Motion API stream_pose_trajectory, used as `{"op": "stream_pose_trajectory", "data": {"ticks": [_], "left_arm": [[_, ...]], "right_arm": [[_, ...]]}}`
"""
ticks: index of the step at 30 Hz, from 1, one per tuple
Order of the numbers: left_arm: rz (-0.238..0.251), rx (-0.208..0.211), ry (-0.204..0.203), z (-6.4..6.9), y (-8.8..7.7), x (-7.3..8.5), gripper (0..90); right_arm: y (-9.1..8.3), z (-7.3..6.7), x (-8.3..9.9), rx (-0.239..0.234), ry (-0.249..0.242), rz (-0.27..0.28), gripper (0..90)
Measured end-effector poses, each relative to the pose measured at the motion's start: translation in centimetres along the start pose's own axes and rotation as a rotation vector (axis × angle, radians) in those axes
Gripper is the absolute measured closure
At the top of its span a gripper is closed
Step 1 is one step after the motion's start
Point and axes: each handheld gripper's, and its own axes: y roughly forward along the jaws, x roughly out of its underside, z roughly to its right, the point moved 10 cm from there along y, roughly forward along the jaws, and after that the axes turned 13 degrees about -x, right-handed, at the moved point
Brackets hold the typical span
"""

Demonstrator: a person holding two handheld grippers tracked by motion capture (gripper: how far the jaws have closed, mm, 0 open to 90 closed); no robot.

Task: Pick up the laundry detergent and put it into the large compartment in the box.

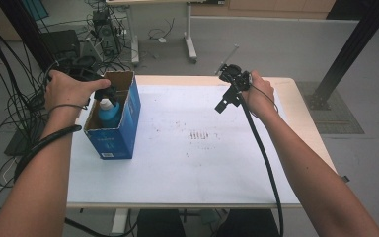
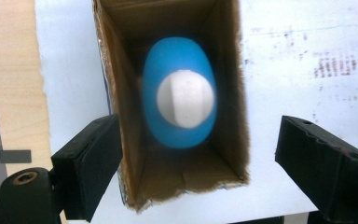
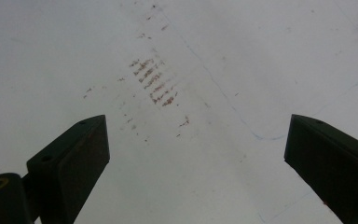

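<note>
my high view looks down on the whole table [image 1: 187,168]; left gripper view peers straight into the box [image 2: 121,116]; right gripper view hangs close over the stains [image 3: 154,81].

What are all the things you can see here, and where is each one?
Box: one, blue outside and brown inside, open top, left side of the table.
Bottle: one, blue with a white cap, standing inside the box.
Table: one, white top with reddish-brown marks in the middle, pale wood edge.
Cables: many, black, on the floor to the left.
Left gripper: one, black, jaws open above the box, nothing between them.
Right gripper: one, black, jaws open over bare table.
Forearms: two, coming in from the bottom.
</note>
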Motion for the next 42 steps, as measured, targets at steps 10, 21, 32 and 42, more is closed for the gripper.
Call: {"op": "stream_pose_trajectory", "data": {"ticks": [10,21,32,42], "left_arm": [[0.015,0.017,0.031,0.7,-3.0,0.1,11.3],[0.011,0.071,0.096,3.0,-5.2,0.4,10.0],[0.019,0.115,0.207,6.8,-7.0,1.0,6.6],[-0.001,0.174,0.344,11.1,-7.3,2.3,4.7]], "right_arm": [[-0.2,-0.1,-0.2,0.002,-0.005,0.006,6.3],[-0.2,0.0,-0.3,0.004,-0.005,0.004,6.3],[0.1,0.1,-0.4,0.000,-0.003,-0.004,6.3],[0.2,0.1,-0.3,-0.004,0.000,-0.007,6.3]]}}
